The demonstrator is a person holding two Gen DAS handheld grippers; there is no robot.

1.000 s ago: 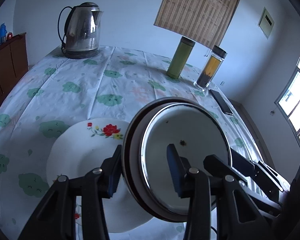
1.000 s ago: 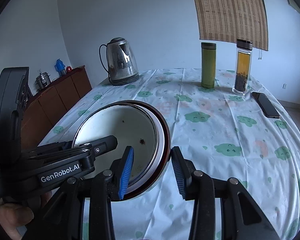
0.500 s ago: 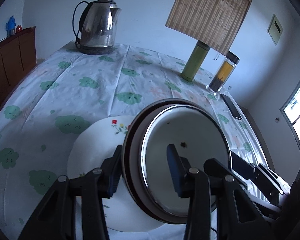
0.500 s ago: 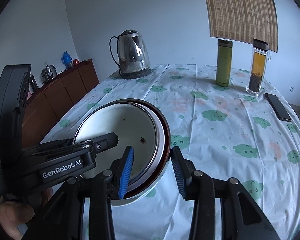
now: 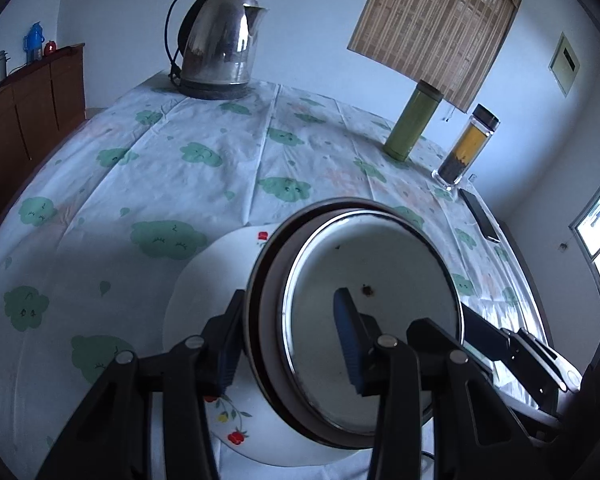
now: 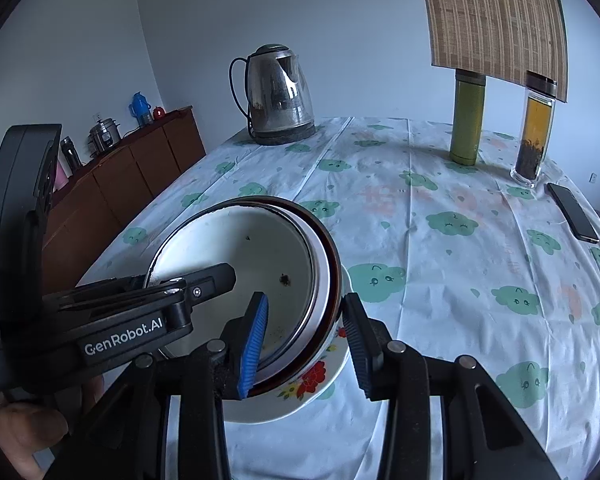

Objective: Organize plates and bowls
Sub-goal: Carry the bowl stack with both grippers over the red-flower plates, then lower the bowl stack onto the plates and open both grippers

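Two nested bowls, a white enamel bowl [image 5: 368,316] inside a brown-rimmed bowl [image 5: 262,276], are held tilted just above a white flowered plate [image 5: 204,280] on the table. My left gripper [image 5: 288,340] is shut on their rim, one finger inside, one outside. My right gripper [image 6: 304,340] is shut on the opposite rim of the same bowls [image 6: 252,256]. The flowered plate [image 6: 312,380] shows under the bowls in the right wrist view.
A steel kettle [image 5: 216,48] stands at the table's far side. A green flask [image 5: 414,120], a tea bottle [image 5: 466,148] and a phone [image 5: 480,216] stand at the far right. A wooden sideboard [image 6: 132,172] stands left of the table.
Both grippers have carried the nested bowls forward and down over the flowered plate. The plate is now mostly covered by the bowls.
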